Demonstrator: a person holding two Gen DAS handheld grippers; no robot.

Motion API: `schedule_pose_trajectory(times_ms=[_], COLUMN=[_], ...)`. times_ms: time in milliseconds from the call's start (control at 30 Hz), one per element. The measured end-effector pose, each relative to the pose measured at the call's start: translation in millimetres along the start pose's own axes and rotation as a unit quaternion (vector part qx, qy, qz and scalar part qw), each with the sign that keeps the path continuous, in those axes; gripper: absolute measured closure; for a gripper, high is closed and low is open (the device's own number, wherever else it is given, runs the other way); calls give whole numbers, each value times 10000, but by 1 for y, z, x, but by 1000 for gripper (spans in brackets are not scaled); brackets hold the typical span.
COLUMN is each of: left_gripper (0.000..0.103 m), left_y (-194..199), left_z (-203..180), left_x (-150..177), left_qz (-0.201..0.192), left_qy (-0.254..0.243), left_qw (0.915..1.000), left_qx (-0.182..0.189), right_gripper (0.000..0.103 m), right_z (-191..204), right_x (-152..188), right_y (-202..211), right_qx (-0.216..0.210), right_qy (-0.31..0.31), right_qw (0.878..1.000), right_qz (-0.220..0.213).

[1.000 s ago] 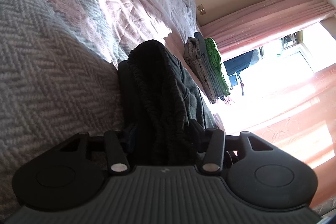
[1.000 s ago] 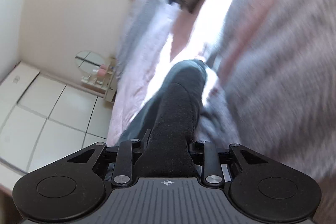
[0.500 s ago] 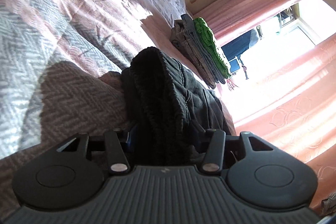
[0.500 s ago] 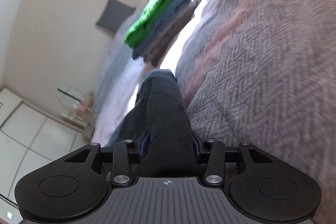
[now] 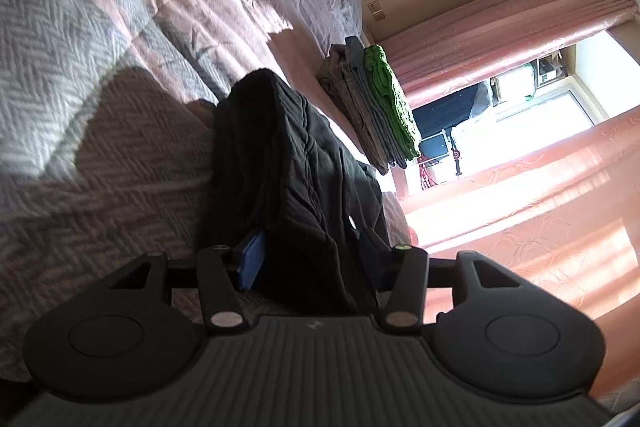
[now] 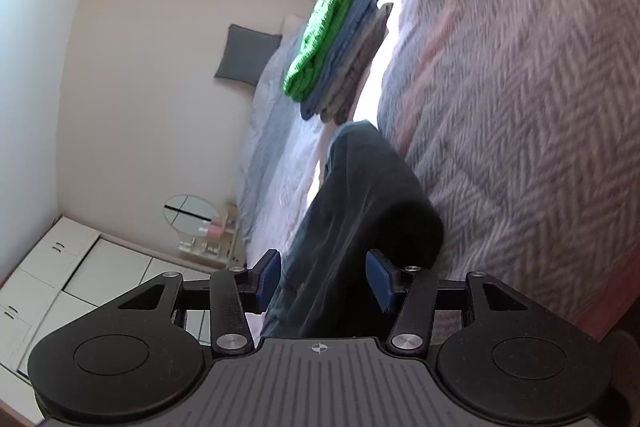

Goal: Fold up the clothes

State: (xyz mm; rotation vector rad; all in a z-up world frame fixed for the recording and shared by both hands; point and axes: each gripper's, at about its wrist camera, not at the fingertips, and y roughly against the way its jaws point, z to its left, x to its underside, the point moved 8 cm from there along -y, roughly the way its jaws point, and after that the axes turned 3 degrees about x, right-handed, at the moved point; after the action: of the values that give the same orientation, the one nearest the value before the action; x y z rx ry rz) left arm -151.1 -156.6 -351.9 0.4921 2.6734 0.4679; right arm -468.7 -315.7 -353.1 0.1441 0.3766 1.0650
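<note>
A dark garment (image 5: 288, 163) lies bunched on a bed, caught between two handheld grippers. In the left wrist view the left gripper (image 5: 310, 259) has the cloth filling the gap between its blue pads; the near pad shows, the far one is half buried in folds, so the pads appear pressed into the fabric, grasping it. Where the garment ends cannot be made out: its lower part drops behind the gripper body and is cut off.

In the right wrist view the right gripper (image 6: 326, 281) straddles another stretch of the same garment (image 6: 360, 207). Both blue pads stand clear of the cloth with slivers of daylight beside them, so this grip looks released, the fabric merely lying between the fingers. The bedspread here is blurred.

The garment is near black, soft and ribbed, folded over itself into a thick hump with a rounded top edge; what kind of clothing it is cannot be told. It rests on a grey-and-pink herringbone bedspread (image 5: 100, 107), partly in shadow.

Beyond it sits a stack (image 5: 372, 107) of folded clothes, grey and blue with a green knit on top. Pink curtains (image 5: 500, 27) frame a window blown out by sunlight. A grey cushion (image 6: 248, 55) leans against the wall.
</note>
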Motion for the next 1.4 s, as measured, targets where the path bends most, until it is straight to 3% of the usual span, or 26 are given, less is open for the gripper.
schedule_pose_trajectory(times_ms=[100, 200, 367, 533, 633, 667, 800, 833, 867, 933, 1033, 1133, 1233, 1400], left_gripper=[58, 67, 67, 68, 81, 81, 89, 90, 92, 93, 93, 91, 91, 90], left_y=[-9, -7, 2, -8, -8, -8, -7, -6, -4, 1, 5, 0, 1, 2], left_z=[5, 6, -4, 5, 1, 0, -5, -7, -11, -20, -24, -7, -2, -4], left_x=[2, 1, -2, -3, -5, -5, -6, -6, -5, -2, 5, 13, 18, 17], left_qz=[-20, -73, -134, -103, -126, -124, -134, -138, -168, -263, -267, -181, -218, -223], left_qy=[222, 268, 205, 352, 56, -100, -595, -734, -954, -1522, -2196, -2228, -2176, -2117], left_qw=[9998, 9996, 9996, 9993, 9999, 9998, 9977, 9967, 9948, 9874, 9742, 9731, 9739, 9749], left_qx=[0, -20, 153, 64, -64, -132, -301, -317, -330, -352, -447, -556, -615, -652], right_gripper=[62, 62, 62, 62, 62, 62, 82, 93, 99, 100, 100, 101, 100, 100], right_z=[-6, -11, -12, -18, -21, -23, -26, -27, -26, -12, 4, -1, -2, 1], right_x=[1, -1, -4, -1, -2, -2, -1, -1, 0, 4, 14, 28, 38, 40], right_y=[-9, -14, -15, -15, -15, -15, -16, -16, -15, -10, -7, -17, -20, -21], right_qx=[-65, -109, -139, -98, -35, -3, 204, 269, 316, 429, 769, 1369, 1683, 1890], right_qy=[-295, -464, -563, -656, -678, -688, -583, -538, -434, 228, 1272, 1995, 2305, 2219], right_qw=[9995, 9988, 9982, 9976, 9975, 9974, 9980, 9981, 9985, 9987, 9883, 9699, 9581, 9565], right_qz=[114, 130, 140, 181, 188, 192, 154, 137, 100, -123, -347, -265, -246, -134])
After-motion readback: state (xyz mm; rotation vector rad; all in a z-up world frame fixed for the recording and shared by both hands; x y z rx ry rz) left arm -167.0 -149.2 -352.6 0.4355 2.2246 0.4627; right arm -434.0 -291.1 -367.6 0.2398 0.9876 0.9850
